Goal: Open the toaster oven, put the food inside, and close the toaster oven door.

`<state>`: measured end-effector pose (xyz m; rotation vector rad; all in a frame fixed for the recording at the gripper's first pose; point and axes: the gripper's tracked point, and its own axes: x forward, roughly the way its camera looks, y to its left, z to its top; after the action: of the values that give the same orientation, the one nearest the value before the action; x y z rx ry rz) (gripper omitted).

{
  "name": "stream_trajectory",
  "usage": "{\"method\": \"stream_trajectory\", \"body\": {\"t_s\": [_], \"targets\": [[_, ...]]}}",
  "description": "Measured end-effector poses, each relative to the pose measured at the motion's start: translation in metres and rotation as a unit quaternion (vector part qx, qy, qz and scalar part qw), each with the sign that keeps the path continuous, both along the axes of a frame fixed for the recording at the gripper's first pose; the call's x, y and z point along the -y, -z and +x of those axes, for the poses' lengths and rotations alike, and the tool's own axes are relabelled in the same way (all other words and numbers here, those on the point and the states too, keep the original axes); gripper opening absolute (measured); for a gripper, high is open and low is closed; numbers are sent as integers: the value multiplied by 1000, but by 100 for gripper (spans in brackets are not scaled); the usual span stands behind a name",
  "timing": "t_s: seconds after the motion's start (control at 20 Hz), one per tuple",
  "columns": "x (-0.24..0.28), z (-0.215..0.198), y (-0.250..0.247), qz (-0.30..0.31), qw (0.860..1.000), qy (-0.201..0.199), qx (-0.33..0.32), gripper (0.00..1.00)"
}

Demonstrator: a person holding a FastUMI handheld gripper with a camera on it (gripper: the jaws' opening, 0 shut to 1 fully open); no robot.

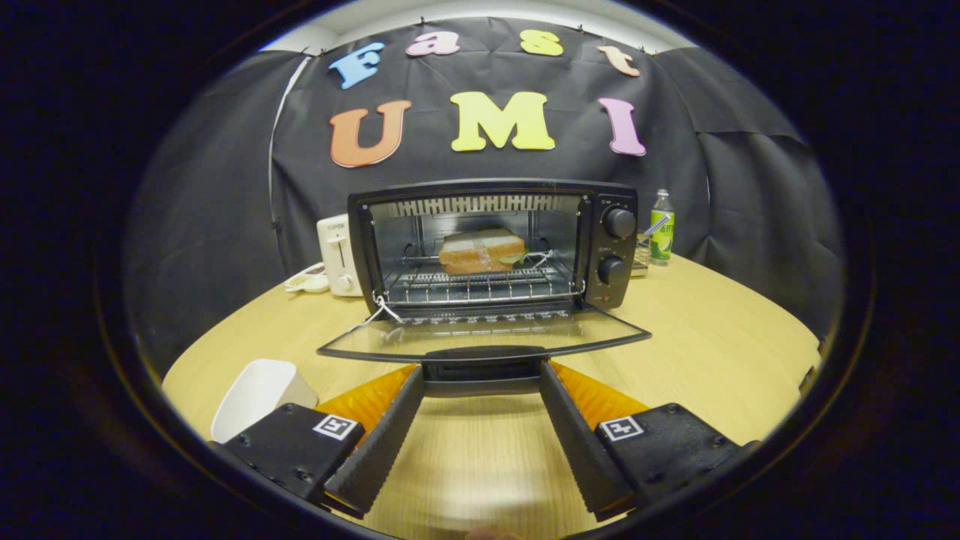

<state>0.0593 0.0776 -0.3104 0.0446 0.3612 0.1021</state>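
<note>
Now at the door handle (482,370): gripper (482,375) spread, fingertips flanking its ends, seemingly touching. Stiff hinged glass door (480,334), light; lift by handle. Sandwich (481,251) already racked.

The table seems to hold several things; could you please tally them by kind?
Ovens: 1, the toaster oven, door down, sandwich on its rack
Toasters: 1, white toaster
Bottles: 1, green bottle
Dishes: 2, white container, small tray
Total: 5, plus the sandwich
The claw is open, its fingers either side of the door handle.
</note>
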Motion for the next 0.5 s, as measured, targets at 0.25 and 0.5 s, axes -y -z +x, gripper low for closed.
{"method": "stream_trajectory", "body": {"t_s": [0.25, 0.5], "targets": [[-1, 1, -14, 11, 999, 1, 42, 100], [-1, 6, -31, 14, 995, 1, 100, 100]]}}
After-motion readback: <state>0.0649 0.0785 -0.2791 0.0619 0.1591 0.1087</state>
